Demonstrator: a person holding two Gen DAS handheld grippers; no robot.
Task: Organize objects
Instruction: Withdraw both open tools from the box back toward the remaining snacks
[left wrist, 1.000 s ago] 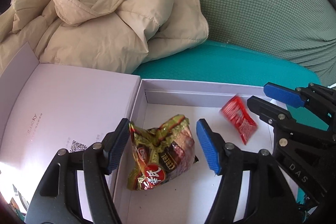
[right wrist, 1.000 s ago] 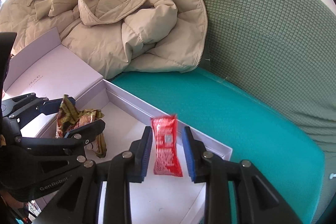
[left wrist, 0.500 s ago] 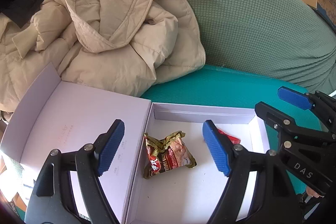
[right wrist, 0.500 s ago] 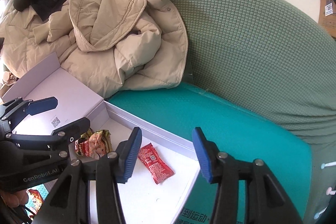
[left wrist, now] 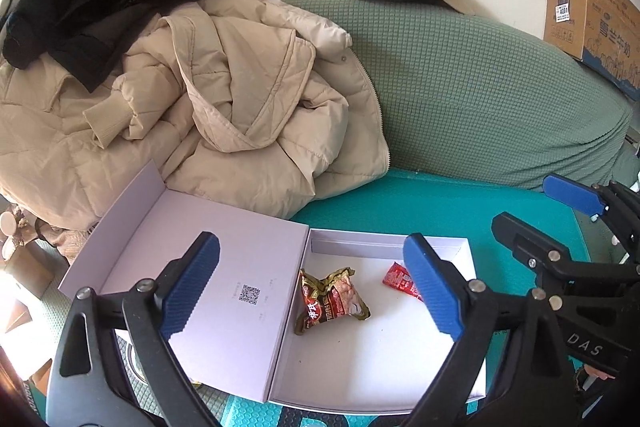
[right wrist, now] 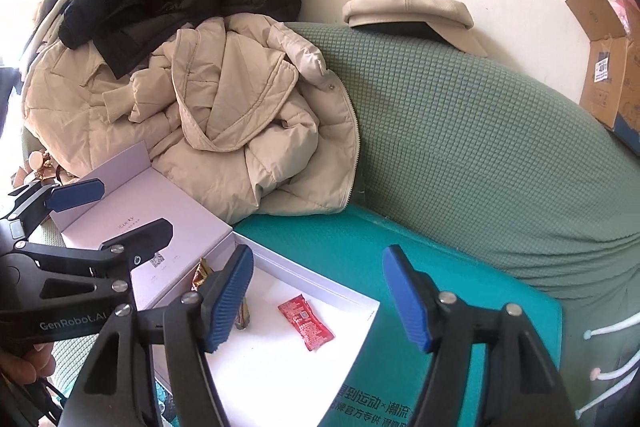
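Left wrist view: our left gripper (left wrist: 312,283), its jaws just opened wide and empty, hangs tilted down over the white box (left wrist: 384,379). We see the crumpled snack bag (left wrist: 330,301) near the box's hinged edge, light, crinkly and slick; we'd pinch its bunched top. Right wrist view: our right gripper (right wrist: 320,299), jaws likewise just opened with nothing between them, angles down above the red sachet (right wrist: 306,322) lying flat toward the box's far edge. Thin and limp, it is best nipped by one short end.
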